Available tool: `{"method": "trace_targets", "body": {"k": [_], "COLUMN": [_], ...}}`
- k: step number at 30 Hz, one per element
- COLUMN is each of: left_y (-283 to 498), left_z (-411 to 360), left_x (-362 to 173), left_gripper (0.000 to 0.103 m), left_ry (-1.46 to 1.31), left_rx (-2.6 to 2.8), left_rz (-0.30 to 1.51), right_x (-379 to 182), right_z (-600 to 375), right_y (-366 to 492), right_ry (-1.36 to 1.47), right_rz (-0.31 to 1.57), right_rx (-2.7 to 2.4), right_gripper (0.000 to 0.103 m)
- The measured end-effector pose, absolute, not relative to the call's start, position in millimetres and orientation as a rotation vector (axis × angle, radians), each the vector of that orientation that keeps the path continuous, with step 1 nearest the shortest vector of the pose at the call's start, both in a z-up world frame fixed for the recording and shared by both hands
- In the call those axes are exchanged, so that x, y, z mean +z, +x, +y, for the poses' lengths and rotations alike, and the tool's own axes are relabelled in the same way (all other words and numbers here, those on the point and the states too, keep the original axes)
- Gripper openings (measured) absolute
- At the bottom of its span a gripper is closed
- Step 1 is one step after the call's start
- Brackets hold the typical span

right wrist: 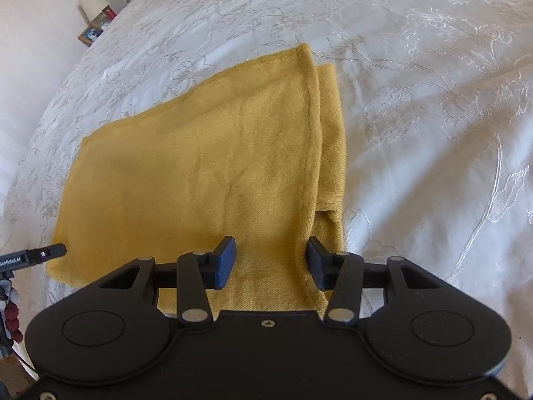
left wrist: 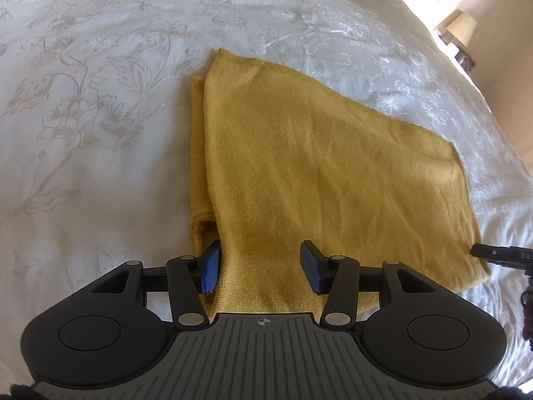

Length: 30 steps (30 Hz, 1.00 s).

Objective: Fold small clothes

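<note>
Nearest the lens in the left wrist view, the left claw (left wrist: 263, 268) is seen at the lower middle of the frame, its jaws spread apart over the near hem of the yellow garment (left wrist: 319, 173). The blue pad (left wrist: 209, 275) on the left is set just at the folded side edge, where a tucked strip of cloth, probably a sleeve, shows beneath the top layer; nothing is pinched. The garment is laid flat on the white bedspread (left wrist: 83, 116) and runs from lower centre toward the upper middle of the frame. At the right edge, the tip of the other claw is glimpsed beside the garment's far corner. A lamp (left wrist: 461, 28) is visible at the upper right.

In the right wrist view the lamp (right wrist: 94, 2) and a small box (right wrist: 90, 33) are seen at the upper left. The garment (right wrist: 200, 173) fills the middle, and the right claw (right wrist: 271, 266) is held at the lower centre, spread, with the folded right edge lying between its jaws and no cloth gripped.

Both claws are judged to be lined up along the near hem so that it can be taken at two corners and carried over toward the far edge.
</note>
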State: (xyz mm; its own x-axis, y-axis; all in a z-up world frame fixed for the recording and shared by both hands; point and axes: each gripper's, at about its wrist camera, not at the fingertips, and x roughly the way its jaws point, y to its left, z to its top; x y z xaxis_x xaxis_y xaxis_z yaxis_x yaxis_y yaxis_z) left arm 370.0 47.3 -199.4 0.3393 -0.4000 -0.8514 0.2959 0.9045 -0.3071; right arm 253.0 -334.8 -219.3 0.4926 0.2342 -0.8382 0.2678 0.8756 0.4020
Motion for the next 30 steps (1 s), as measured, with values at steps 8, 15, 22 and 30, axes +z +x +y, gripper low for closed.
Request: {"method": "trace_targets", "body": {"k": [8, 15, 22, 30], "left_y": [369.9, 364.6, 365.0, 355.8], "left_z": [53.3, 76.8, 68.9, 50.7], "left_x": [-193.7, -172.0, -205.5, -165.6], "left_gripper": [0.003, 0.003, 0.007, 0.100], "left_ry": [-0.141, -0.160, 0.031, 0.082], "left_rx": [-0.510, -0.568, -0.478, -0.373], "left_rz": [1.156, 1.184, 1.266, 1.140], "right_x": [-205.2, -180.9, -218.7, -195.1], "right_z": [-341.5, -355.9, -348.1, -347.7], "right_y": [246.9, 230.7, 241.1, 238.5], "right_ry": [0.553, 0.484, 0.446, 0.411], "right_rz": [1.045, 1.056, 1.198, 1.121], "right_rx": [0.009, 0.002, -0.086, -0.140], "right_gripper": [0.011, 0.010, 0.019, 0.087]}}
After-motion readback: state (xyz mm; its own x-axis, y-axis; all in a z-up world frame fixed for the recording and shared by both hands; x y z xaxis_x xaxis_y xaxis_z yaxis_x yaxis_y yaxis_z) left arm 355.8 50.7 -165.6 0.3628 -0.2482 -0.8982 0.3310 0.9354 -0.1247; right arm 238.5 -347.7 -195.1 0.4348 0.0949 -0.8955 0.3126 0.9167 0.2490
